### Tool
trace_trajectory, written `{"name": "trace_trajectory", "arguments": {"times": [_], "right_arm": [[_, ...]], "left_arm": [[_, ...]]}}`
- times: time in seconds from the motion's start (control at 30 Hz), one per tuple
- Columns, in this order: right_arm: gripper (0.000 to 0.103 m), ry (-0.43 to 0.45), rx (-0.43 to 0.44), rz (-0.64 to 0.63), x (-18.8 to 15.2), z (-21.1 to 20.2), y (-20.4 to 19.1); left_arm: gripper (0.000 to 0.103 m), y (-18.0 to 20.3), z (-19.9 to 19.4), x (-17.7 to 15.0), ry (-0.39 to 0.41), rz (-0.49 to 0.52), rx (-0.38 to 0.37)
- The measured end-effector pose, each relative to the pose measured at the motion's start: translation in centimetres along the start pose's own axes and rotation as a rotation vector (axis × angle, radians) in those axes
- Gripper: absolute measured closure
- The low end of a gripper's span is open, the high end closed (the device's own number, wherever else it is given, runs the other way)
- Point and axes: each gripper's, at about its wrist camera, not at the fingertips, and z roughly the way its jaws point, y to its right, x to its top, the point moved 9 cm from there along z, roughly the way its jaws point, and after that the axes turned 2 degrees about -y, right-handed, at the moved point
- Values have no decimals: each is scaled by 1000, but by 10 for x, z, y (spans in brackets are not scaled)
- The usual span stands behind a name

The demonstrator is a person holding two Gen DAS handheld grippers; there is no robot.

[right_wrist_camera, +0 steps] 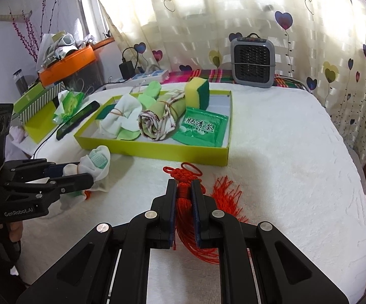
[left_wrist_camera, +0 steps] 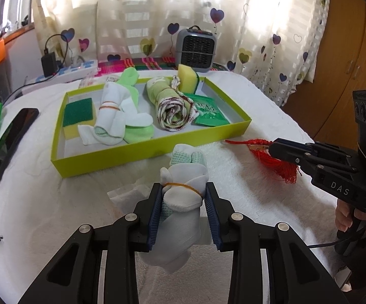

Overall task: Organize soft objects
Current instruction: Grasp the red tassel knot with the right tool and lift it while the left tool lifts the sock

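Both grippers are loaded at once over a white towelled table (right_wrist_camera: 284,152), with a lime-green tray (left_wrist_camera: 137,155) waiting beyond them. The left gripper (left_wrist_camera: 184,192) has its jaws drawn in around a bundle of white socks (left_wrist_camera: 183,202) bound with a rubber band (left_wrist_camera: 183,185), the bundle pinched at its waist between the blue pads (left_wrist_camera: 157,217). The right gripper (right_wrist_camera: 184,187) has its jaws nearly together on the neck of a red knotted tassel (right_wrist_camera: 183,177), whose loop points toward 12 o'clock while its fringe fans out on the cloth toward 4 o'clock.

In the left wrist view the tray sits at 11 o'clock from the held socks; it already holds a second sock bundle (left_wrist_camera: 111,116), a rolled cloth (left_wrist_camera: 172,111), two sponges (left_wrist_camera: 77,116) and a green tea sachet (left_wrist_camera: 209,114). A small heater (left_wrist_camera: 195,50) stands behind the tray at 12 o'clock, and a phone (left_wrist_camera: 10,139) lies at 9 o'clock.

The step in hand looks like the carry: both items gripped, neither yet in the tray. Whether either is clear of the table cannot be told. The next move likely calls for lifting the socks over the near wall and setting them in the open strip at the tray's front. The tassel would need its loose fringe kept from snagging the rim.
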Motion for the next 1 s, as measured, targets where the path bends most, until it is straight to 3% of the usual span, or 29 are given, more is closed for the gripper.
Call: {"name": "trace_trajectory", "arguments": {"times": [1.0], "right_arm": [[91,137,3,9,41,-38,-5]], "left_arm": [[71,-3,-35,37,110,-7,1]]}}
